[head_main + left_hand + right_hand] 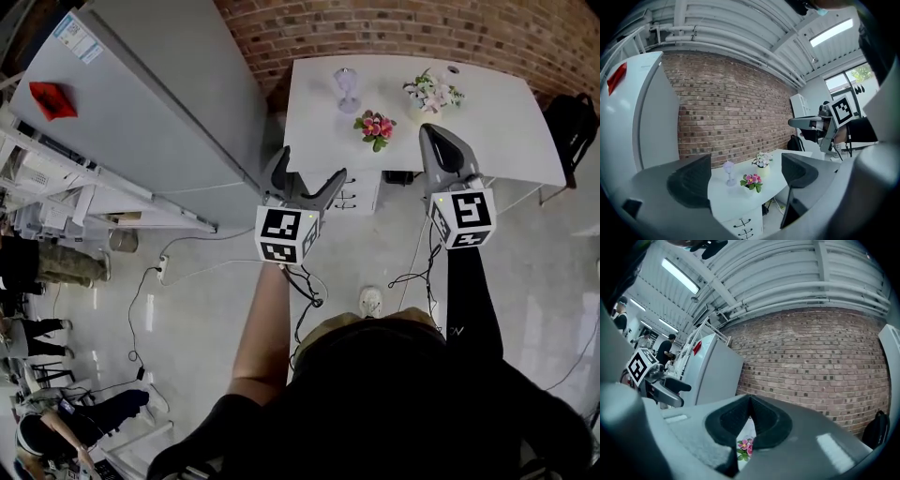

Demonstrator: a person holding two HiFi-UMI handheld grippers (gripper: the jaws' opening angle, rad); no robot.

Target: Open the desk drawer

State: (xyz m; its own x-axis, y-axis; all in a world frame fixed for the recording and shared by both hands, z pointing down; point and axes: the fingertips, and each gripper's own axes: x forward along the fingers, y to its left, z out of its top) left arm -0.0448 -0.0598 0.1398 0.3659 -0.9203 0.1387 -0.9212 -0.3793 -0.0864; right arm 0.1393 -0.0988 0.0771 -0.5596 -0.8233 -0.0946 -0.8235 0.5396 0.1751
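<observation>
At the far left a tall grey cabinet [141, 103] stands against the brick wall, with a red patch [52, 98] on it and a pale label [77, 37] near its top whose print is too small to read. Next comes the left tool [311, 167]. Its jaws are spread wide with nothing between them, and it is held in the air short of the bench's [487, 131] near left corner.

The drawer unit [354, 195] sits under that corner, closed, its fronts facing the person. In the left gripper view it [743, 226] lies low at the bottom centre, ahead of and below the open jaws and well apart from them. Its dark handles are stacked one above another, each running level across its front.

I judge the left tool the nearer one. It would have to drop and go forward, its jaws set one above the other to close over a level handle, then pull straight back.

On the bench top, from left to right, are a clear goblet [347, 89], pink flowers [375, 127] and white flowers [429, 94]. The right tool [435, 133] hangs over the near edge with its jaws pressed together on nothing. Both marker cubes carry only square patterns, and no brand can be read
</observation>
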